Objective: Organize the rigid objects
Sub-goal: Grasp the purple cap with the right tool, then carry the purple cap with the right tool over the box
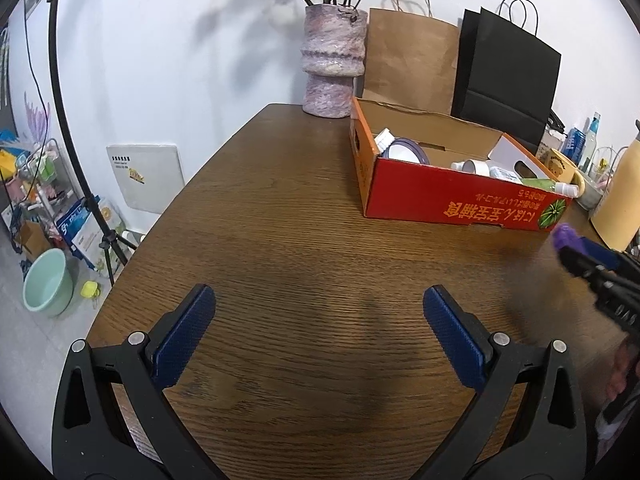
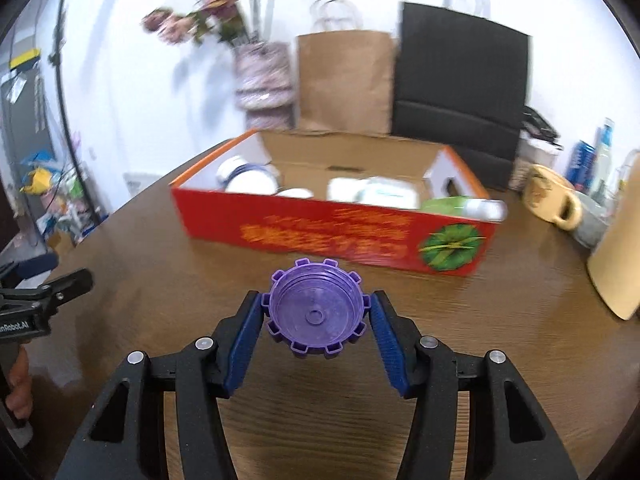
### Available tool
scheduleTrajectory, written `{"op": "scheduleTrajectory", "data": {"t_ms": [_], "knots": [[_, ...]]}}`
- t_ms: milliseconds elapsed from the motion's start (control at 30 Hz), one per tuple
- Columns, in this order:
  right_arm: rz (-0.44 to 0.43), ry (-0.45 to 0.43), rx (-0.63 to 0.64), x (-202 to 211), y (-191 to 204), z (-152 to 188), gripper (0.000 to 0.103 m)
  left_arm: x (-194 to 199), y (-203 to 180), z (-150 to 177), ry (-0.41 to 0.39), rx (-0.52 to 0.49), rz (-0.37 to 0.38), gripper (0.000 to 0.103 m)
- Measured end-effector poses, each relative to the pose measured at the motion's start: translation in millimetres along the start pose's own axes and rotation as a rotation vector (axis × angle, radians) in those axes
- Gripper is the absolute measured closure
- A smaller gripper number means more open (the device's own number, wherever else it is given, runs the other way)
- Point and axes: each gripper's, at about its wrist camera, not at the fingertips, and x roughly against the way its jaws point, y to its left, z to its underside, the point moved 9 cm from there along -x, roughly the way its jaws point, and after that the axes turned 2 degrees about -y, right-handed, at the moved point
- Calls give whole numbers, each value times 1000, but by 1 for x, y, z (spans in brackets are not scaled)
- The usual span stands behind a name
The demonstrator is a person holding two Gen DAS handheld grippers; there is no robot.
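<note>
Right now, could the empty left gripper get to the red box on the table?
Probably yes. The left gripper is open and holds nothing, and only bare table lies between it and the red box, ahead to its right.

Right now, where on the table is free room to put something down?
Bare wood lies left of the red box, from the vase down to the open left gripper. Crowded: the right end around the mug, and inside the box.
</note>
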Motion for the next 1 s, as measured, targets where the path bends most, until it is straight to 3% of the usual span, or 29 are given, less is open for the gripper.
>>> {"op": "scheduleTrajectory", "data": {"t_ms": [300,1000], "knots": [[55,-18,-64,12,-50,0,44,4,-3,-2,-19,-3,8,0],[35,-49,7,26,-63,-10,44,3,-41,-24,-25,-39,23,0]]}}
